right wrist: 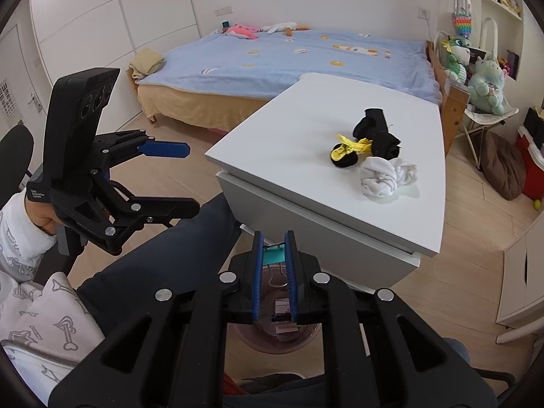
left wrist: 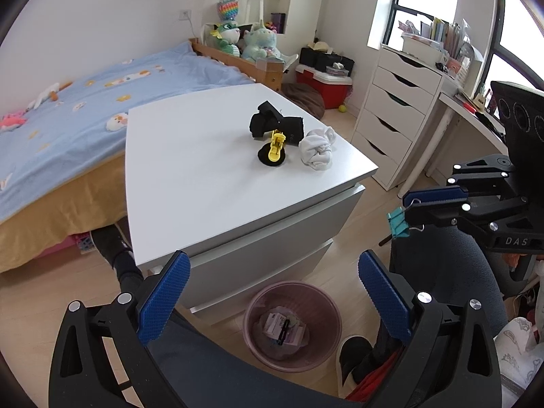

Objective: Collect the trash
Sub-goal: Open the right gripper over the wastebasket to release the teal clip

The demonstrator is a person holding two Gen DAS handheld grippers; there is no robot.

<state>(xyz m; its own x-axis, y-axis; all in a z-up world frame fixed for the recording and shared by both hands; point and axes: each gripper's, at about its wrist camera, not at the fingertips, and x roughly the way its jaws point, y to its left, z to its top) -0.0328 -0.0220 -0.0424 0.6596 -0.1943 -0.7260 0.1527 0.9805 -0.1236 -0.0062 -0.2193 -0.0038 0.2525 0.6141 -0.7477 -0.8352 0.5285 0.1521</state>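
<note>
The right claw [right wrist: 274, 255] is clenched on a teal binder clip [right wrist: 274, 256], its blue pads pressed against the clip's two sides with the wire handles showing between them. In the left wrist view the same clip [left wrist: 398, 225] juts from the tip of the right claw [left wrist: 413, 212], off the tabletop's right front corner and above the floor. The left claw [left wrist: 273, 301] is spread wide with nothing between its pads [left wrist: 163, 297]; in the right wrist view it [right wrist: 183, 176] hangs clear of the tabletop's left edge, touching nothing.

On the floor in front of the tabletop's front edge stands a pink wastebasket [left wrist: 258, 306], with paper scraps and a black clip lying in it. It sits below both claws.

Near the right edge of the white tabletop [left wrist: 190, 176] lie black socks [left wrist: 272, 124], a yellow clip [left wrist: 277, 146] on a black round piece, and a bunched white sock [left wrist: 318, 149], close together.
</note>
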